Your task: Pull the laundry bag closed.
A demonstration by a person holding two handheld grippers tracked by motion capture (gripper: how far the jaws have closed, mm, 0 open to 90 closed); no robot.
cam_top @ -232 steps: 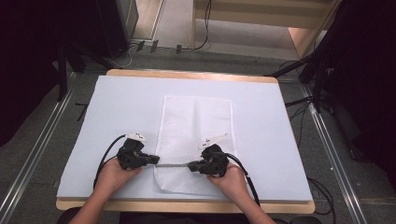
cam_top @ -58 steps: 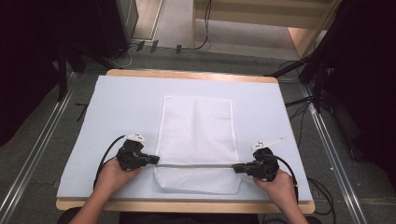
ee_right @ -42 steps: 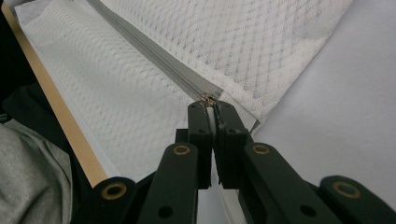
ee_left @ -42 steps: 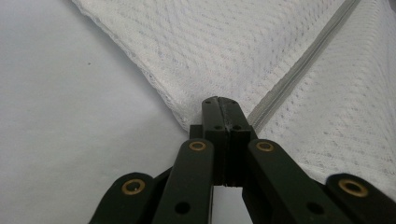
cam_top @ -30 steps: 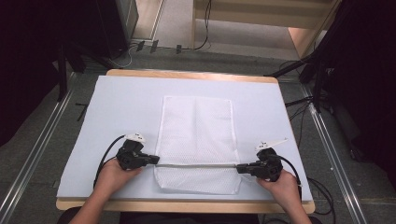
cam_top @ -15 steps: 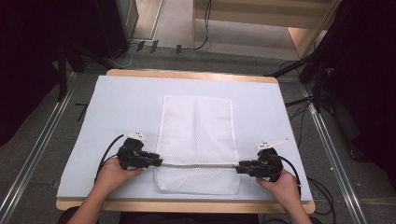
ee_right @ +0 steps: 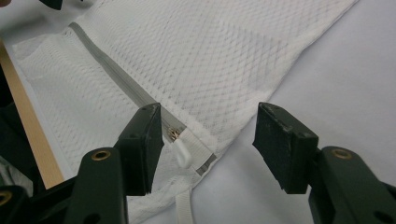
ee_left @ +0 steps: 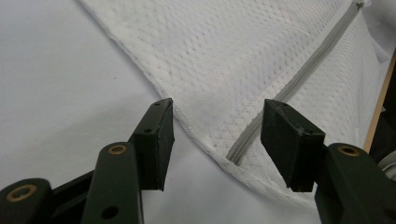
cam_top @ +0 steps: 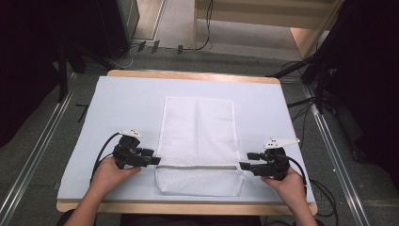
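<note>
Mesh laundry bag (cam_top: 197, 141): white, lies flat on the white cover sheet (cam_top: 117, 108) of the table (cam_top: 188, 74), long axis running away from the person, near the middle of the sheet and toward the near edge.
Zipper (cam_top: 197, 166): grey, closed along its visible length, runs straight across the bag's width close to the near end; a short band of mesh lies between it and the near hem.
Zipper pull (ee_right: 182, 151): white tab at the zipper's right-hand end, resting on the mesh with a small metal slider just above it in the right gripper view.
Left hand-held gripper (cam_top: 153, 161): released, jaws standing wide apart after just opening; positioned at the bag's left edge, level with the zipper. In the left gripper view (ee_left: 215, 140), the zipper's end and the bag's corner lie between the jaws, pads clear of the fabric.
Right hand-held gripper (cam_top: 245, 165): released, jaws likewise spread after just opening; positioned at the bag's right edge, at the zipper's other end. In the right gripper view (ee_right: 205, 135), the pull tab sits between the jaws, just beside the left-hand pad, not pinched.
Hands: left hand (cam_top: 110, 173) and right hand (cam_top: 289, 183) each wrapped around a gripper body, low over the sheet near the table's near edge.
Cables: black, trailing from each gripper back toward the person.
</note>
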